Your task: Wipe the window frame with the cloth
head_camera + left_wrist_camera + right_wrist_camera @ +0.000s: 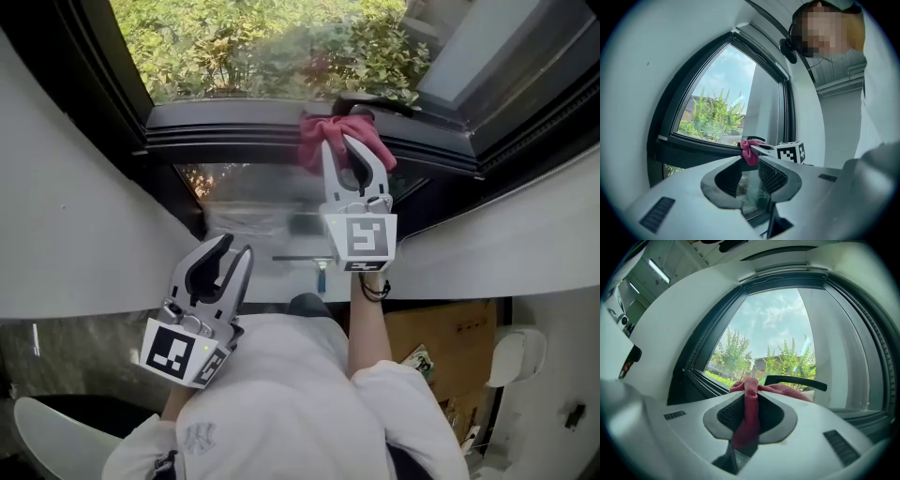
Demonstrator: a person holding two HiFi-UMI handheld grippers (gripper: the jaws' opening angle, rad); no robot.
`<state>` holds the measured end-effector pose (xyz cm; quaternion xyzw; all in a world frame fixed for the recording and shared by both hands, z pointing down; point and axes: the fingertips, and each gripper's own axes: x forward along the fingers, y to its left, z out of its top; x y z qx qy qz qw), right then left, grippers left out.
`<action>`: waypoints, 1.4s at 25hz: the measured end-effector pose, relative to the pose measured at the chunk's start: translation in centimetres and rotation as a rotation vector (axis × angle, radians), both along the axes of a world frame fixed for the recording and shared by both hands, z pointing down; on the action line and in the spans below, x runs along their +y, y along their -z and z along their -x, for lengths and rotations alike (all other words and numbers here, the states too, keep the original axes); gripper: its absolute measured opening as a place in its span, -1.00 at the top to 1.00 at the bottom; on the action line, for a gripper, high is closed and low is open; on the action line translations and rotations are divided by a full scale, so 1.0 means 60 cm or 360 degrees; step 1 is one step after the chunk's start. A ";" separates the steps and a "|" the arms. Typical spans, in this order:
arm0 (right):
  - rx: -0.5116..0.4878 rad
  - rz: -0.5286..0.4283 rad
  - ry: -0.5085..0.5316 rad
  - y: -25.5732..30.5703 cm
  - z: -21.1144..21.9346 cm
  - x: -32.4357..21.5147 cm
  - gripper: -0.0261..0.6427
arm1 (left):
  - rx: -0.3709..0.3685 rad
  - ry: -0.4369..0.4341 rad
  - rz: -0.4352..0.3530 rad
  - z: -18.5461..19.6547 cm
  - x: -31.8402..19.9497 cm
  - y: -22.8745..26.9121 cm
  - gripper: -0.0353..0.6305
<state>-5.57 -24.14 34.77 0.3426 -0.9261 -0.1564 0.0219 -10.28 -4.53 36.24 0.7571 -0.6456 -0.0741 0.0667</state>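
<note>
A red cloth point(330, 138) is pressed on the dark window frame point(225, 124) near its right corner, with my right gripper point(352, 150) shut on it. In the right gripper view the cloth point(749, 413) hangs between the closed jaws, just short of the black window handle point(797, 381). My left gripper point(225, 255) hangs lower and to the left, away from the frame, jaws shut with nothing between them. From the left gripper view the cloth point(750, 151) and the right gripper point(761, 149) show against the frame point(693, 149).
White wall reveals flank the window on both sides point(66, 225). An opened sash point(506, 66) angles off at the upper right. Below the sill a lower pane point(246, 202) shows a squeegee-like tool point(319, 267). Green bushes lie outside.
</note>
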 end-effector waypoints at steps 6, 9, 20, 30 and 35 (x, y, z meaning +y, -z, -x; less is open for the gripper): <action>-0.0095 -0.0032 -0.0001 0.025 -0.048 0.036 0.70 | -0.0005 0.0121 -0.0002 0.049 0.029 0.001 0.55; -0.0085 0.0003 0.0019 0.012 -0.082 0.080 0.70 | -0.0020 0.0185 0.0042 0.076 0.047 -0.011 0.55; -0.0068 0.0349 -0.0095 -0.081 -0.185 0.182 0.71 | 0.0010 0.0152 0.0131 0.084 0.036 -0.041 0.55; 0.0067 0.0531 -0.0237 -0.136 -0.230 0.203 0.71 | 0.0028 0.0071 0.0302 0.076 0.030 -0.104 0.55; 0.0109 0.0607 -0.0261 -0.155 -0.247 0.217 0.71 | 0.0078 0.0023 0.0333 0.053 0.022 -0.121 0.55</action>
